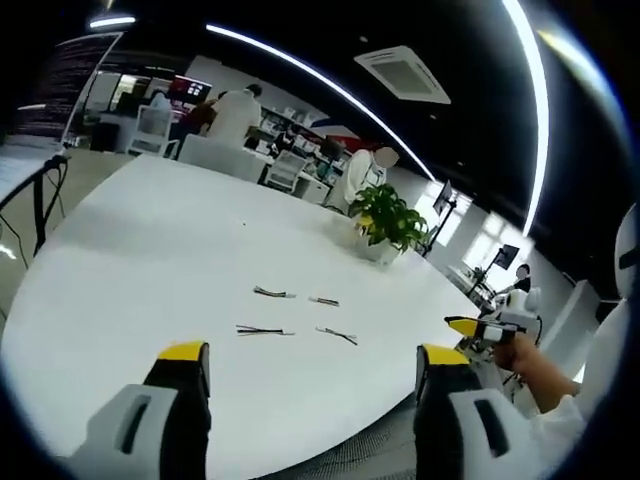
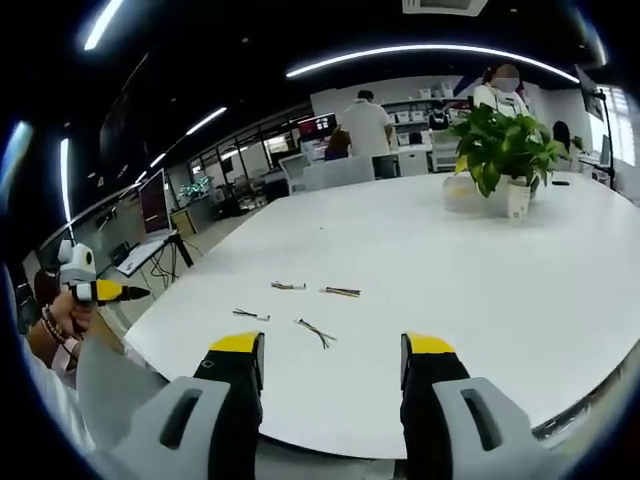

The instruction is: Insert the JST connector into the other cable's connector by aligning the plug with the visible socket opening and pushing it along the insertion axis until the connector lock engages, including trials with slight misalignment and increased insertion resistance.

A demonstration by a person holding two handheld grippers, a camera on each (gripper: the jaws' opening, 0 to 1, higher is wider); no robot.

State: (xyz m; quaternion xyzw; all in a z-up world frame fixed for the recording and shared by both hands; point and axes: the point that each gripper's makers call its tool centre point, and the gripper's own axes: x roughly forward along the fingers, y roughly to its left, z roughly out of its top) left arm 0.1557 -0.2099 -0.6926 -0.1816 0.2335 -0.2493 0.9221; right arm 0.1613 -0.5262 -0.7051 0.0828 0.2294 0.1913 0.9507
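Observation:
Several short JST cables lie on the white table [image 1: 150, 250]. In the left gripper view they are a cable [image 1: 273, 293], a second cable [image 1: 324, 301], a third cable [image 1: 264, 330] and a fourth [image 1: 337, 334]. In the right gripper view they appear as a cable [image 2: 288, 286], another cable [image 2: 342, 292], a small cable [image 2: 251, 315] and a forked cable [image 2: 316, 332]. My left gripper [image 1: 312, 375] is open, short of the cables, holding nothing. My right gripper [image 2: 332, 365] is open too, above the table's near edge. The right gripper [image 1: 488, 328] shows at the right of the left gripper view, in a hand.
A potted plant [image 1: 385, 222] stands at the table's far side, also the plant [image 2: 500, 150] in the right gripper view. People stand beyond at desks. The left gripper [image 2: 95, 290] appears at the left edge, held by a hand. Table edge [image 2: 300, 425] runs just below my right jaws.

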